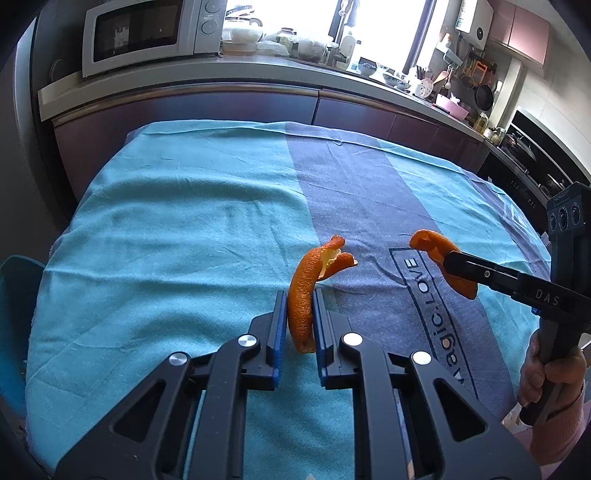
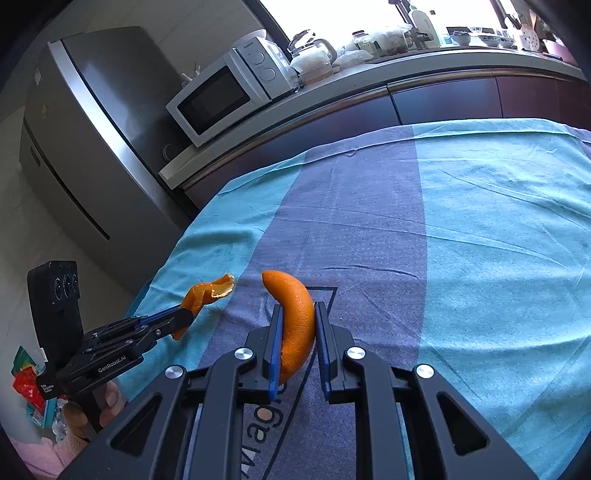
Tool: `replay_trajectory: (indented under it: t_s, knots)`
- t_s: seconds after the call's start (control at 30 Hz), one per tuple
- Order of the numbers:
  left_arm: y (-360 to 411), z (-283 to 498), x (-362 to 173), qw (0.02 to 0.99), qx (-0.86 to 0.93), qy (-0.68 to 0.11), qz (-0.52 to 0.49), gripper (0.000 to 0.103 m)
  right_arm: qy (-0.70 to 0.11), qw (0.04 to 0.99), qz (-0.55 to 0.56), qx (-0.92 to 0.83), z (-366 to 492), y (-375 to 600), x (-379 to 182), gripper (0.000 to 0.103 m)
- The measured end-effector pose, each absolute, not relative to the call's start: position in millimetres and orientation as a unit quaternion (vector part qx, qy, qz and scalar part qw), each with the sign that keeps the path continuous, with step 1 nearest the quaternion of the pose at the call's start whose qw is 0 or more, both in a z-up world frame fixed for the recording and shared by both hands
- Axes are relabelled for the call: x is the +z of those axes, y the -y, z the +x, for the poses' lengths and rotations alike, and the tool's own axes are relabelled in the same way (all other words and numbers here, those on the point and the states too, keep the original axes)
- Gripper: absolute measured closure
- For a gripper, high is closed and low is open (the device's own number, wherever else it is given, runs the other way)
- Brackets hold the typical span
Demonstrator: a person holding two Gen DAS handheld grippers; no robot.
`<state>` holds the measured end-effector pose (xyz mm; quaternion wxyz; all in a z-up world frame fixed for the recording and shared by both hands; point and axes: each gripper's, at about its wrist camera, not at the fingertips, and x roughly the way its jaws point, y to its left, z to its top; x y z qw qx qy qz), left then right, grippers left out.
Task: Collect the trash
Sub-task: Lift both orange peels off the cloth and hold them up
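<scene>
The left gripper (image 1: 300, 314) clamps a curled, pebbly orange peel strip (image 1: 304, 291) above the soft teal and grey tablecloth (image 1: 184, 229). Beside it, the right gripper (image 2: 298, 325) pinches a smoother curved peel (image 2: 295, 325). Beyond, a boxy white microwave (image 1: 147, 33).

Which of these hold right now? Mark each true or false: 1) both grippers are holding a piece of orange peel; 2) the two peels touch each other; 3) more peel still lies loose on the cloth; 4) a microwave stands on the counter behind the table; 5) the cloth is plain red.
1) True: the left gripper is shut on a torn orange peel, and the right gripper is shut on a curved orange peel.
2) False: they are held apart, with the cloth showing between them.
3) False: no loose peel shows on the cloth in either view.
4) True: the microwave stands on the counter.
5) False: it is turquoise with a purple-grey band and printed lettering.
</scene>
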<state>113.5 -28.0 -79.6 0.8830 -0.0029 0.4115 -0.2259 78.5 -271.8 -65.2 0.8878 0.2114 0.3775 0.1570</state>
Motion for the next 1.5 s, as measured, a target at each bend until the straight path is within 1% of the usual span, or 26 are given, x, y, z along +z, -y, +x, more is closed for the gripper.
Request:
replay_trajectory:
  t_s: [1.5]
  knots:
    - [-16,86,-47,0.908,-0.196,-0.369,-0.014,0.089,-0.357,0.887,0.204,0.209,81,235,-50,0.088]
